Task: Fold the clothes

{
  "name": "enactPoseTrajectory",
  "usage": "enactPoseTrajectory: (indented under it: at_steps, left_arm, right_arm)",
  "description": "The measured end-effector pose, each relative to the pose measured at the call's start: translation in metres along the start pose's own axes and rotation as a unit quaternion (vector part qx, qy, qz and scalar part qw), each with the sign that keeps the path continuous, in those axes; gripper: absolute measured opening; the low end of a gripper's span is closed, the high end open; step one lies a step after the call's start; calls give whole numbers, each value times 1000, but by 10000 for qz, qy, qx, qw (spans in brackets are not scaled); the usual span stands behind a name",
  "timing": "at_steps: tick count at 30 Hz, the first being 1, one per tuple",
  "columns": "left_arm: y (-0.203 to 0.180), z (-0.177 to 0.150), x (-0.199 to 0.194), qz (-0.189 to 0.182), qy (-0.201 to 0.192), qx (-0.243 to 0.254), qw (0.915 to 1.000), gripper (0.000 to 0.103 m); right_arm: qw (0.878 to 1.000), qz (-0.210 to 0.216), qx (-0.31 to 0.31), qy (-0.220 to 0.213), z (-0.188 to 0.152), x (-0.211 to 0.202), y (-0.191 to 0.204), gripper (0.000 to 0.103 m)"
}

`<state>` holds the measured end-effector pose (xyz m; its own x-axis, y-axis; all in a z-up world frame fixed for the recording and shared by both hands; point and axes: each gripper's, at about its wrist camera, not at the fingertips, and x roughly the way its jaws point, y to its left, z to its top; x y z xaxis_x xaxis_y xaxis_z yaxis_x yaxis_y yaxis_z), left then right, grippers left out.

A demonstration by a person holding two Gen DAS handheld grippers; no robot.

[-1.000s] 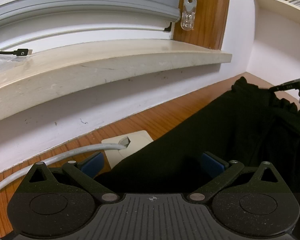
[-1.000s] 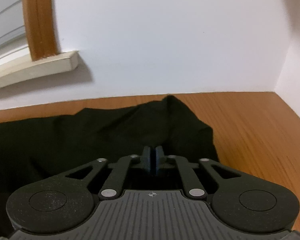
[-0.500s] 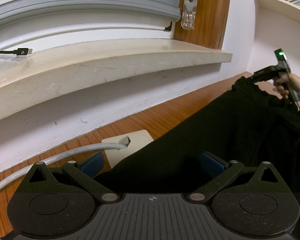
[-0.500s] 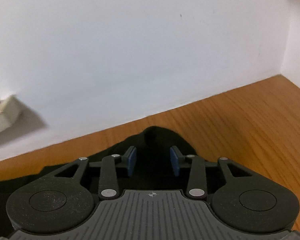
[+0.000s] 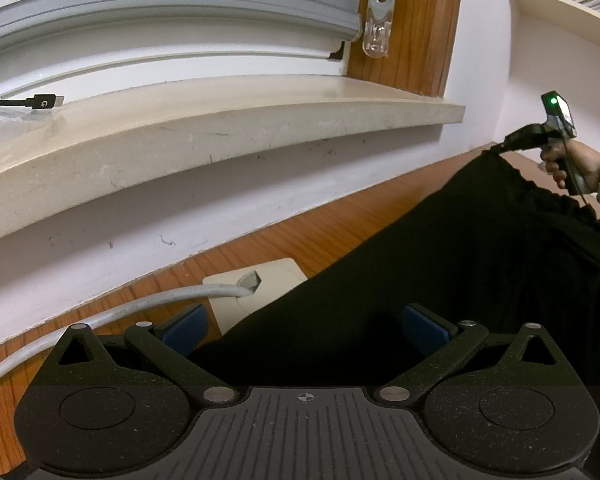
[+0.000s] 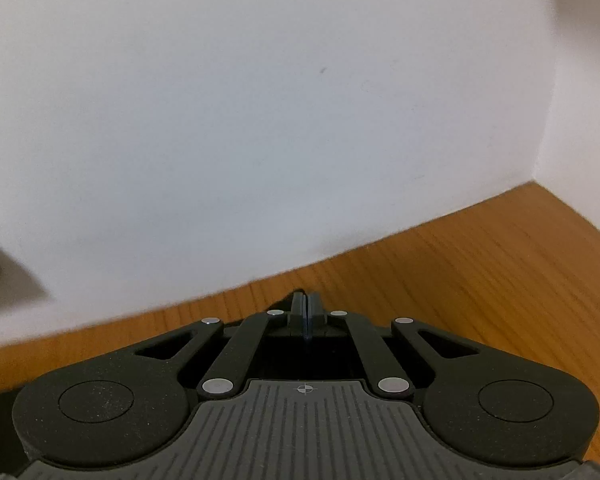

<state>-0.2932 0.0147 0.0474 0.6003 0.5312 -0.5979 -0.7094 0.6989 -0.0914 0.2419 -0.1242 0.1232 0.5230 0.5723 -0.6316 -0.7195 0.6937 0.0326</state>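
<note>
Our wooden worktop (image 5: 312,236) runs under a stone windowsill (image 5: 220,120), with bare wood toward the right corner. The black garment (image 5: 460,264) lies across it. Our left claw (image 5: 304,324) is spread over the near hem; our right claw (image 6: 306,312) is pressed together, pinching the far corner. A black plug (image 5: 44,102) reads "G".

The black garment (image 5: 440,280) runs off the right edge, and its near part is hidden under the left gripper (image 5: 304,326).
</note>
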Motion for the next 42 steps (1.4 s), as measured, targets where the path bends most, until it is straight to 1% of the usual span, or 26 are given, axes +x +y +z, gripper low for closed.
enactPoseTrajectory:
  at_steps: [1, 3, 4, 6, 7, 8, 9, 11, 16, 17, 20, 21, 23, 24, 27, 29, 32, 33, 34, 35, 36, 38, 40, 41, 42]
  left_arm:
    - [0, 0, 0, 1, 3, -1, 10000, 103]
    - [0, 0, 0, 5, 8, -2, 10000, 103]
    - [0, 0, 0, 8, 9, -2, 10000, 103]
    - [-1, 0, 0, 15, 8, -1, 10000, 103]
    - [-1, 0, 0, 18, 9, 1, 10000, 103]
    - [-1, 0, 0, 21, 11, 4, 10000, 103]
    - [-1, 0, 0, 26, 16, 6, 10000, 103]
    - [-2, 0, 1, 40, 26, 21, 10000, 103]
    - [-4, 0, 1, 70, 46, 49, 10000, 103]
    - [-4, 0, 1, 74, 49, 58, 9999, 103]
    - [-5, 0, 2, 90, 71, 88, 9999, 103]
    - [-5, 0, 3, 97, 83, 91, 9999, 103]
    - [-5, 0, 3, 112, 101, 99, 9998, 103]
    - [-6, 0, 3, 123, 106, 114, 9998, 103]
    - [-7, 0, 3, 124, 118, 137, 9998, 103]
    - [-8, 0, 3, 258, 108, 178, 9994, 103]
    - [-23, 0, -5, 614, 13, 432, 9972, 103]
    - [-29, 0, -11, 667, -25, 485, 9966, 98]
    - [-33, 0, -18, 636, -44, 457, 9969, 94]
    - [-37, -1, -25, 581, -57, 398, 9975, 88]
    - [-40, -1, -32, 525, -69, 340, 9980, 78]
    - [-46, -3, -46, 413, -94, 223, 9989, 66]
    - [-56, -7, -55, 360, -83, 259, 9990, 62]
    - [-62, -9, -57, 343, -47, 293, 9990, 56]
    - [-68, -11, -58, 305, -13, 321, 9990, 52]
  right_arm:
    - [9999, -83, -96, -9, -1, -2, 4, 7]
    - [9993, -250, -287, -27, -2, -6, 11, 21]
    - [9992, -183, -327, -104, -2, -13, 15, 24]
    - [9988, 34, -377, -296, -3, -31, 24, 29]
    - [9979, 258, -481, -340, -7, -41, 32, 33]
    - [9961, 515, -606, -370, -13, -51, 40, 42]
    - [9935, 771, -731, -400, -18, -62, 49, 45]
    - [9868, 1223, -1007, -340, -32, -77, 68, 45]
    - [9778, 1648, -1289, -100, -70, -92, 86, 46]
    - [9775, 1610, -1361, -89, -76, -91, 88, 47]
    - [9789, 1551, -1324, -111, -87, -88, 84, 48]
    - [9794, 1535, -1304, -119, -91, -87, 82, 52]
    - [9794, 1567, -1260, -166, -92, -86, 84, 55]
    - [9788, 1560, -1319, -165, -94, -88, 87, 60]
    - [9778, 1571, -1381, -141, -95, -90, 87, 67]
    - [9774, 1587, -1389, -129, -95, -91, 86, 68]
    - [9775, 1586, -1386, -128, -95, -83, 84, 69]
    - [9776, 1582, -1382, -130, -94, -81, 84, 69]
    - [9777, 1580, -1379, -131, -93, -80, 85, 69]
    - [9777, 1584, -1372, -131, -93, -81, 85, 69]
    - [9778, 1589, -1363, -131, -93, -81, 84, 70]
    - [9778, 1588, -1363, -134, -93, -80, 85, 70]
    - [9779, 1588, -1356, -137, -93, -80, 85, 70]
    - [9779, 1589, -1352, -138, -93, -80, 85, 70]
    - [9779, 1589, -1348, -140, -93, -80, 85, 70]
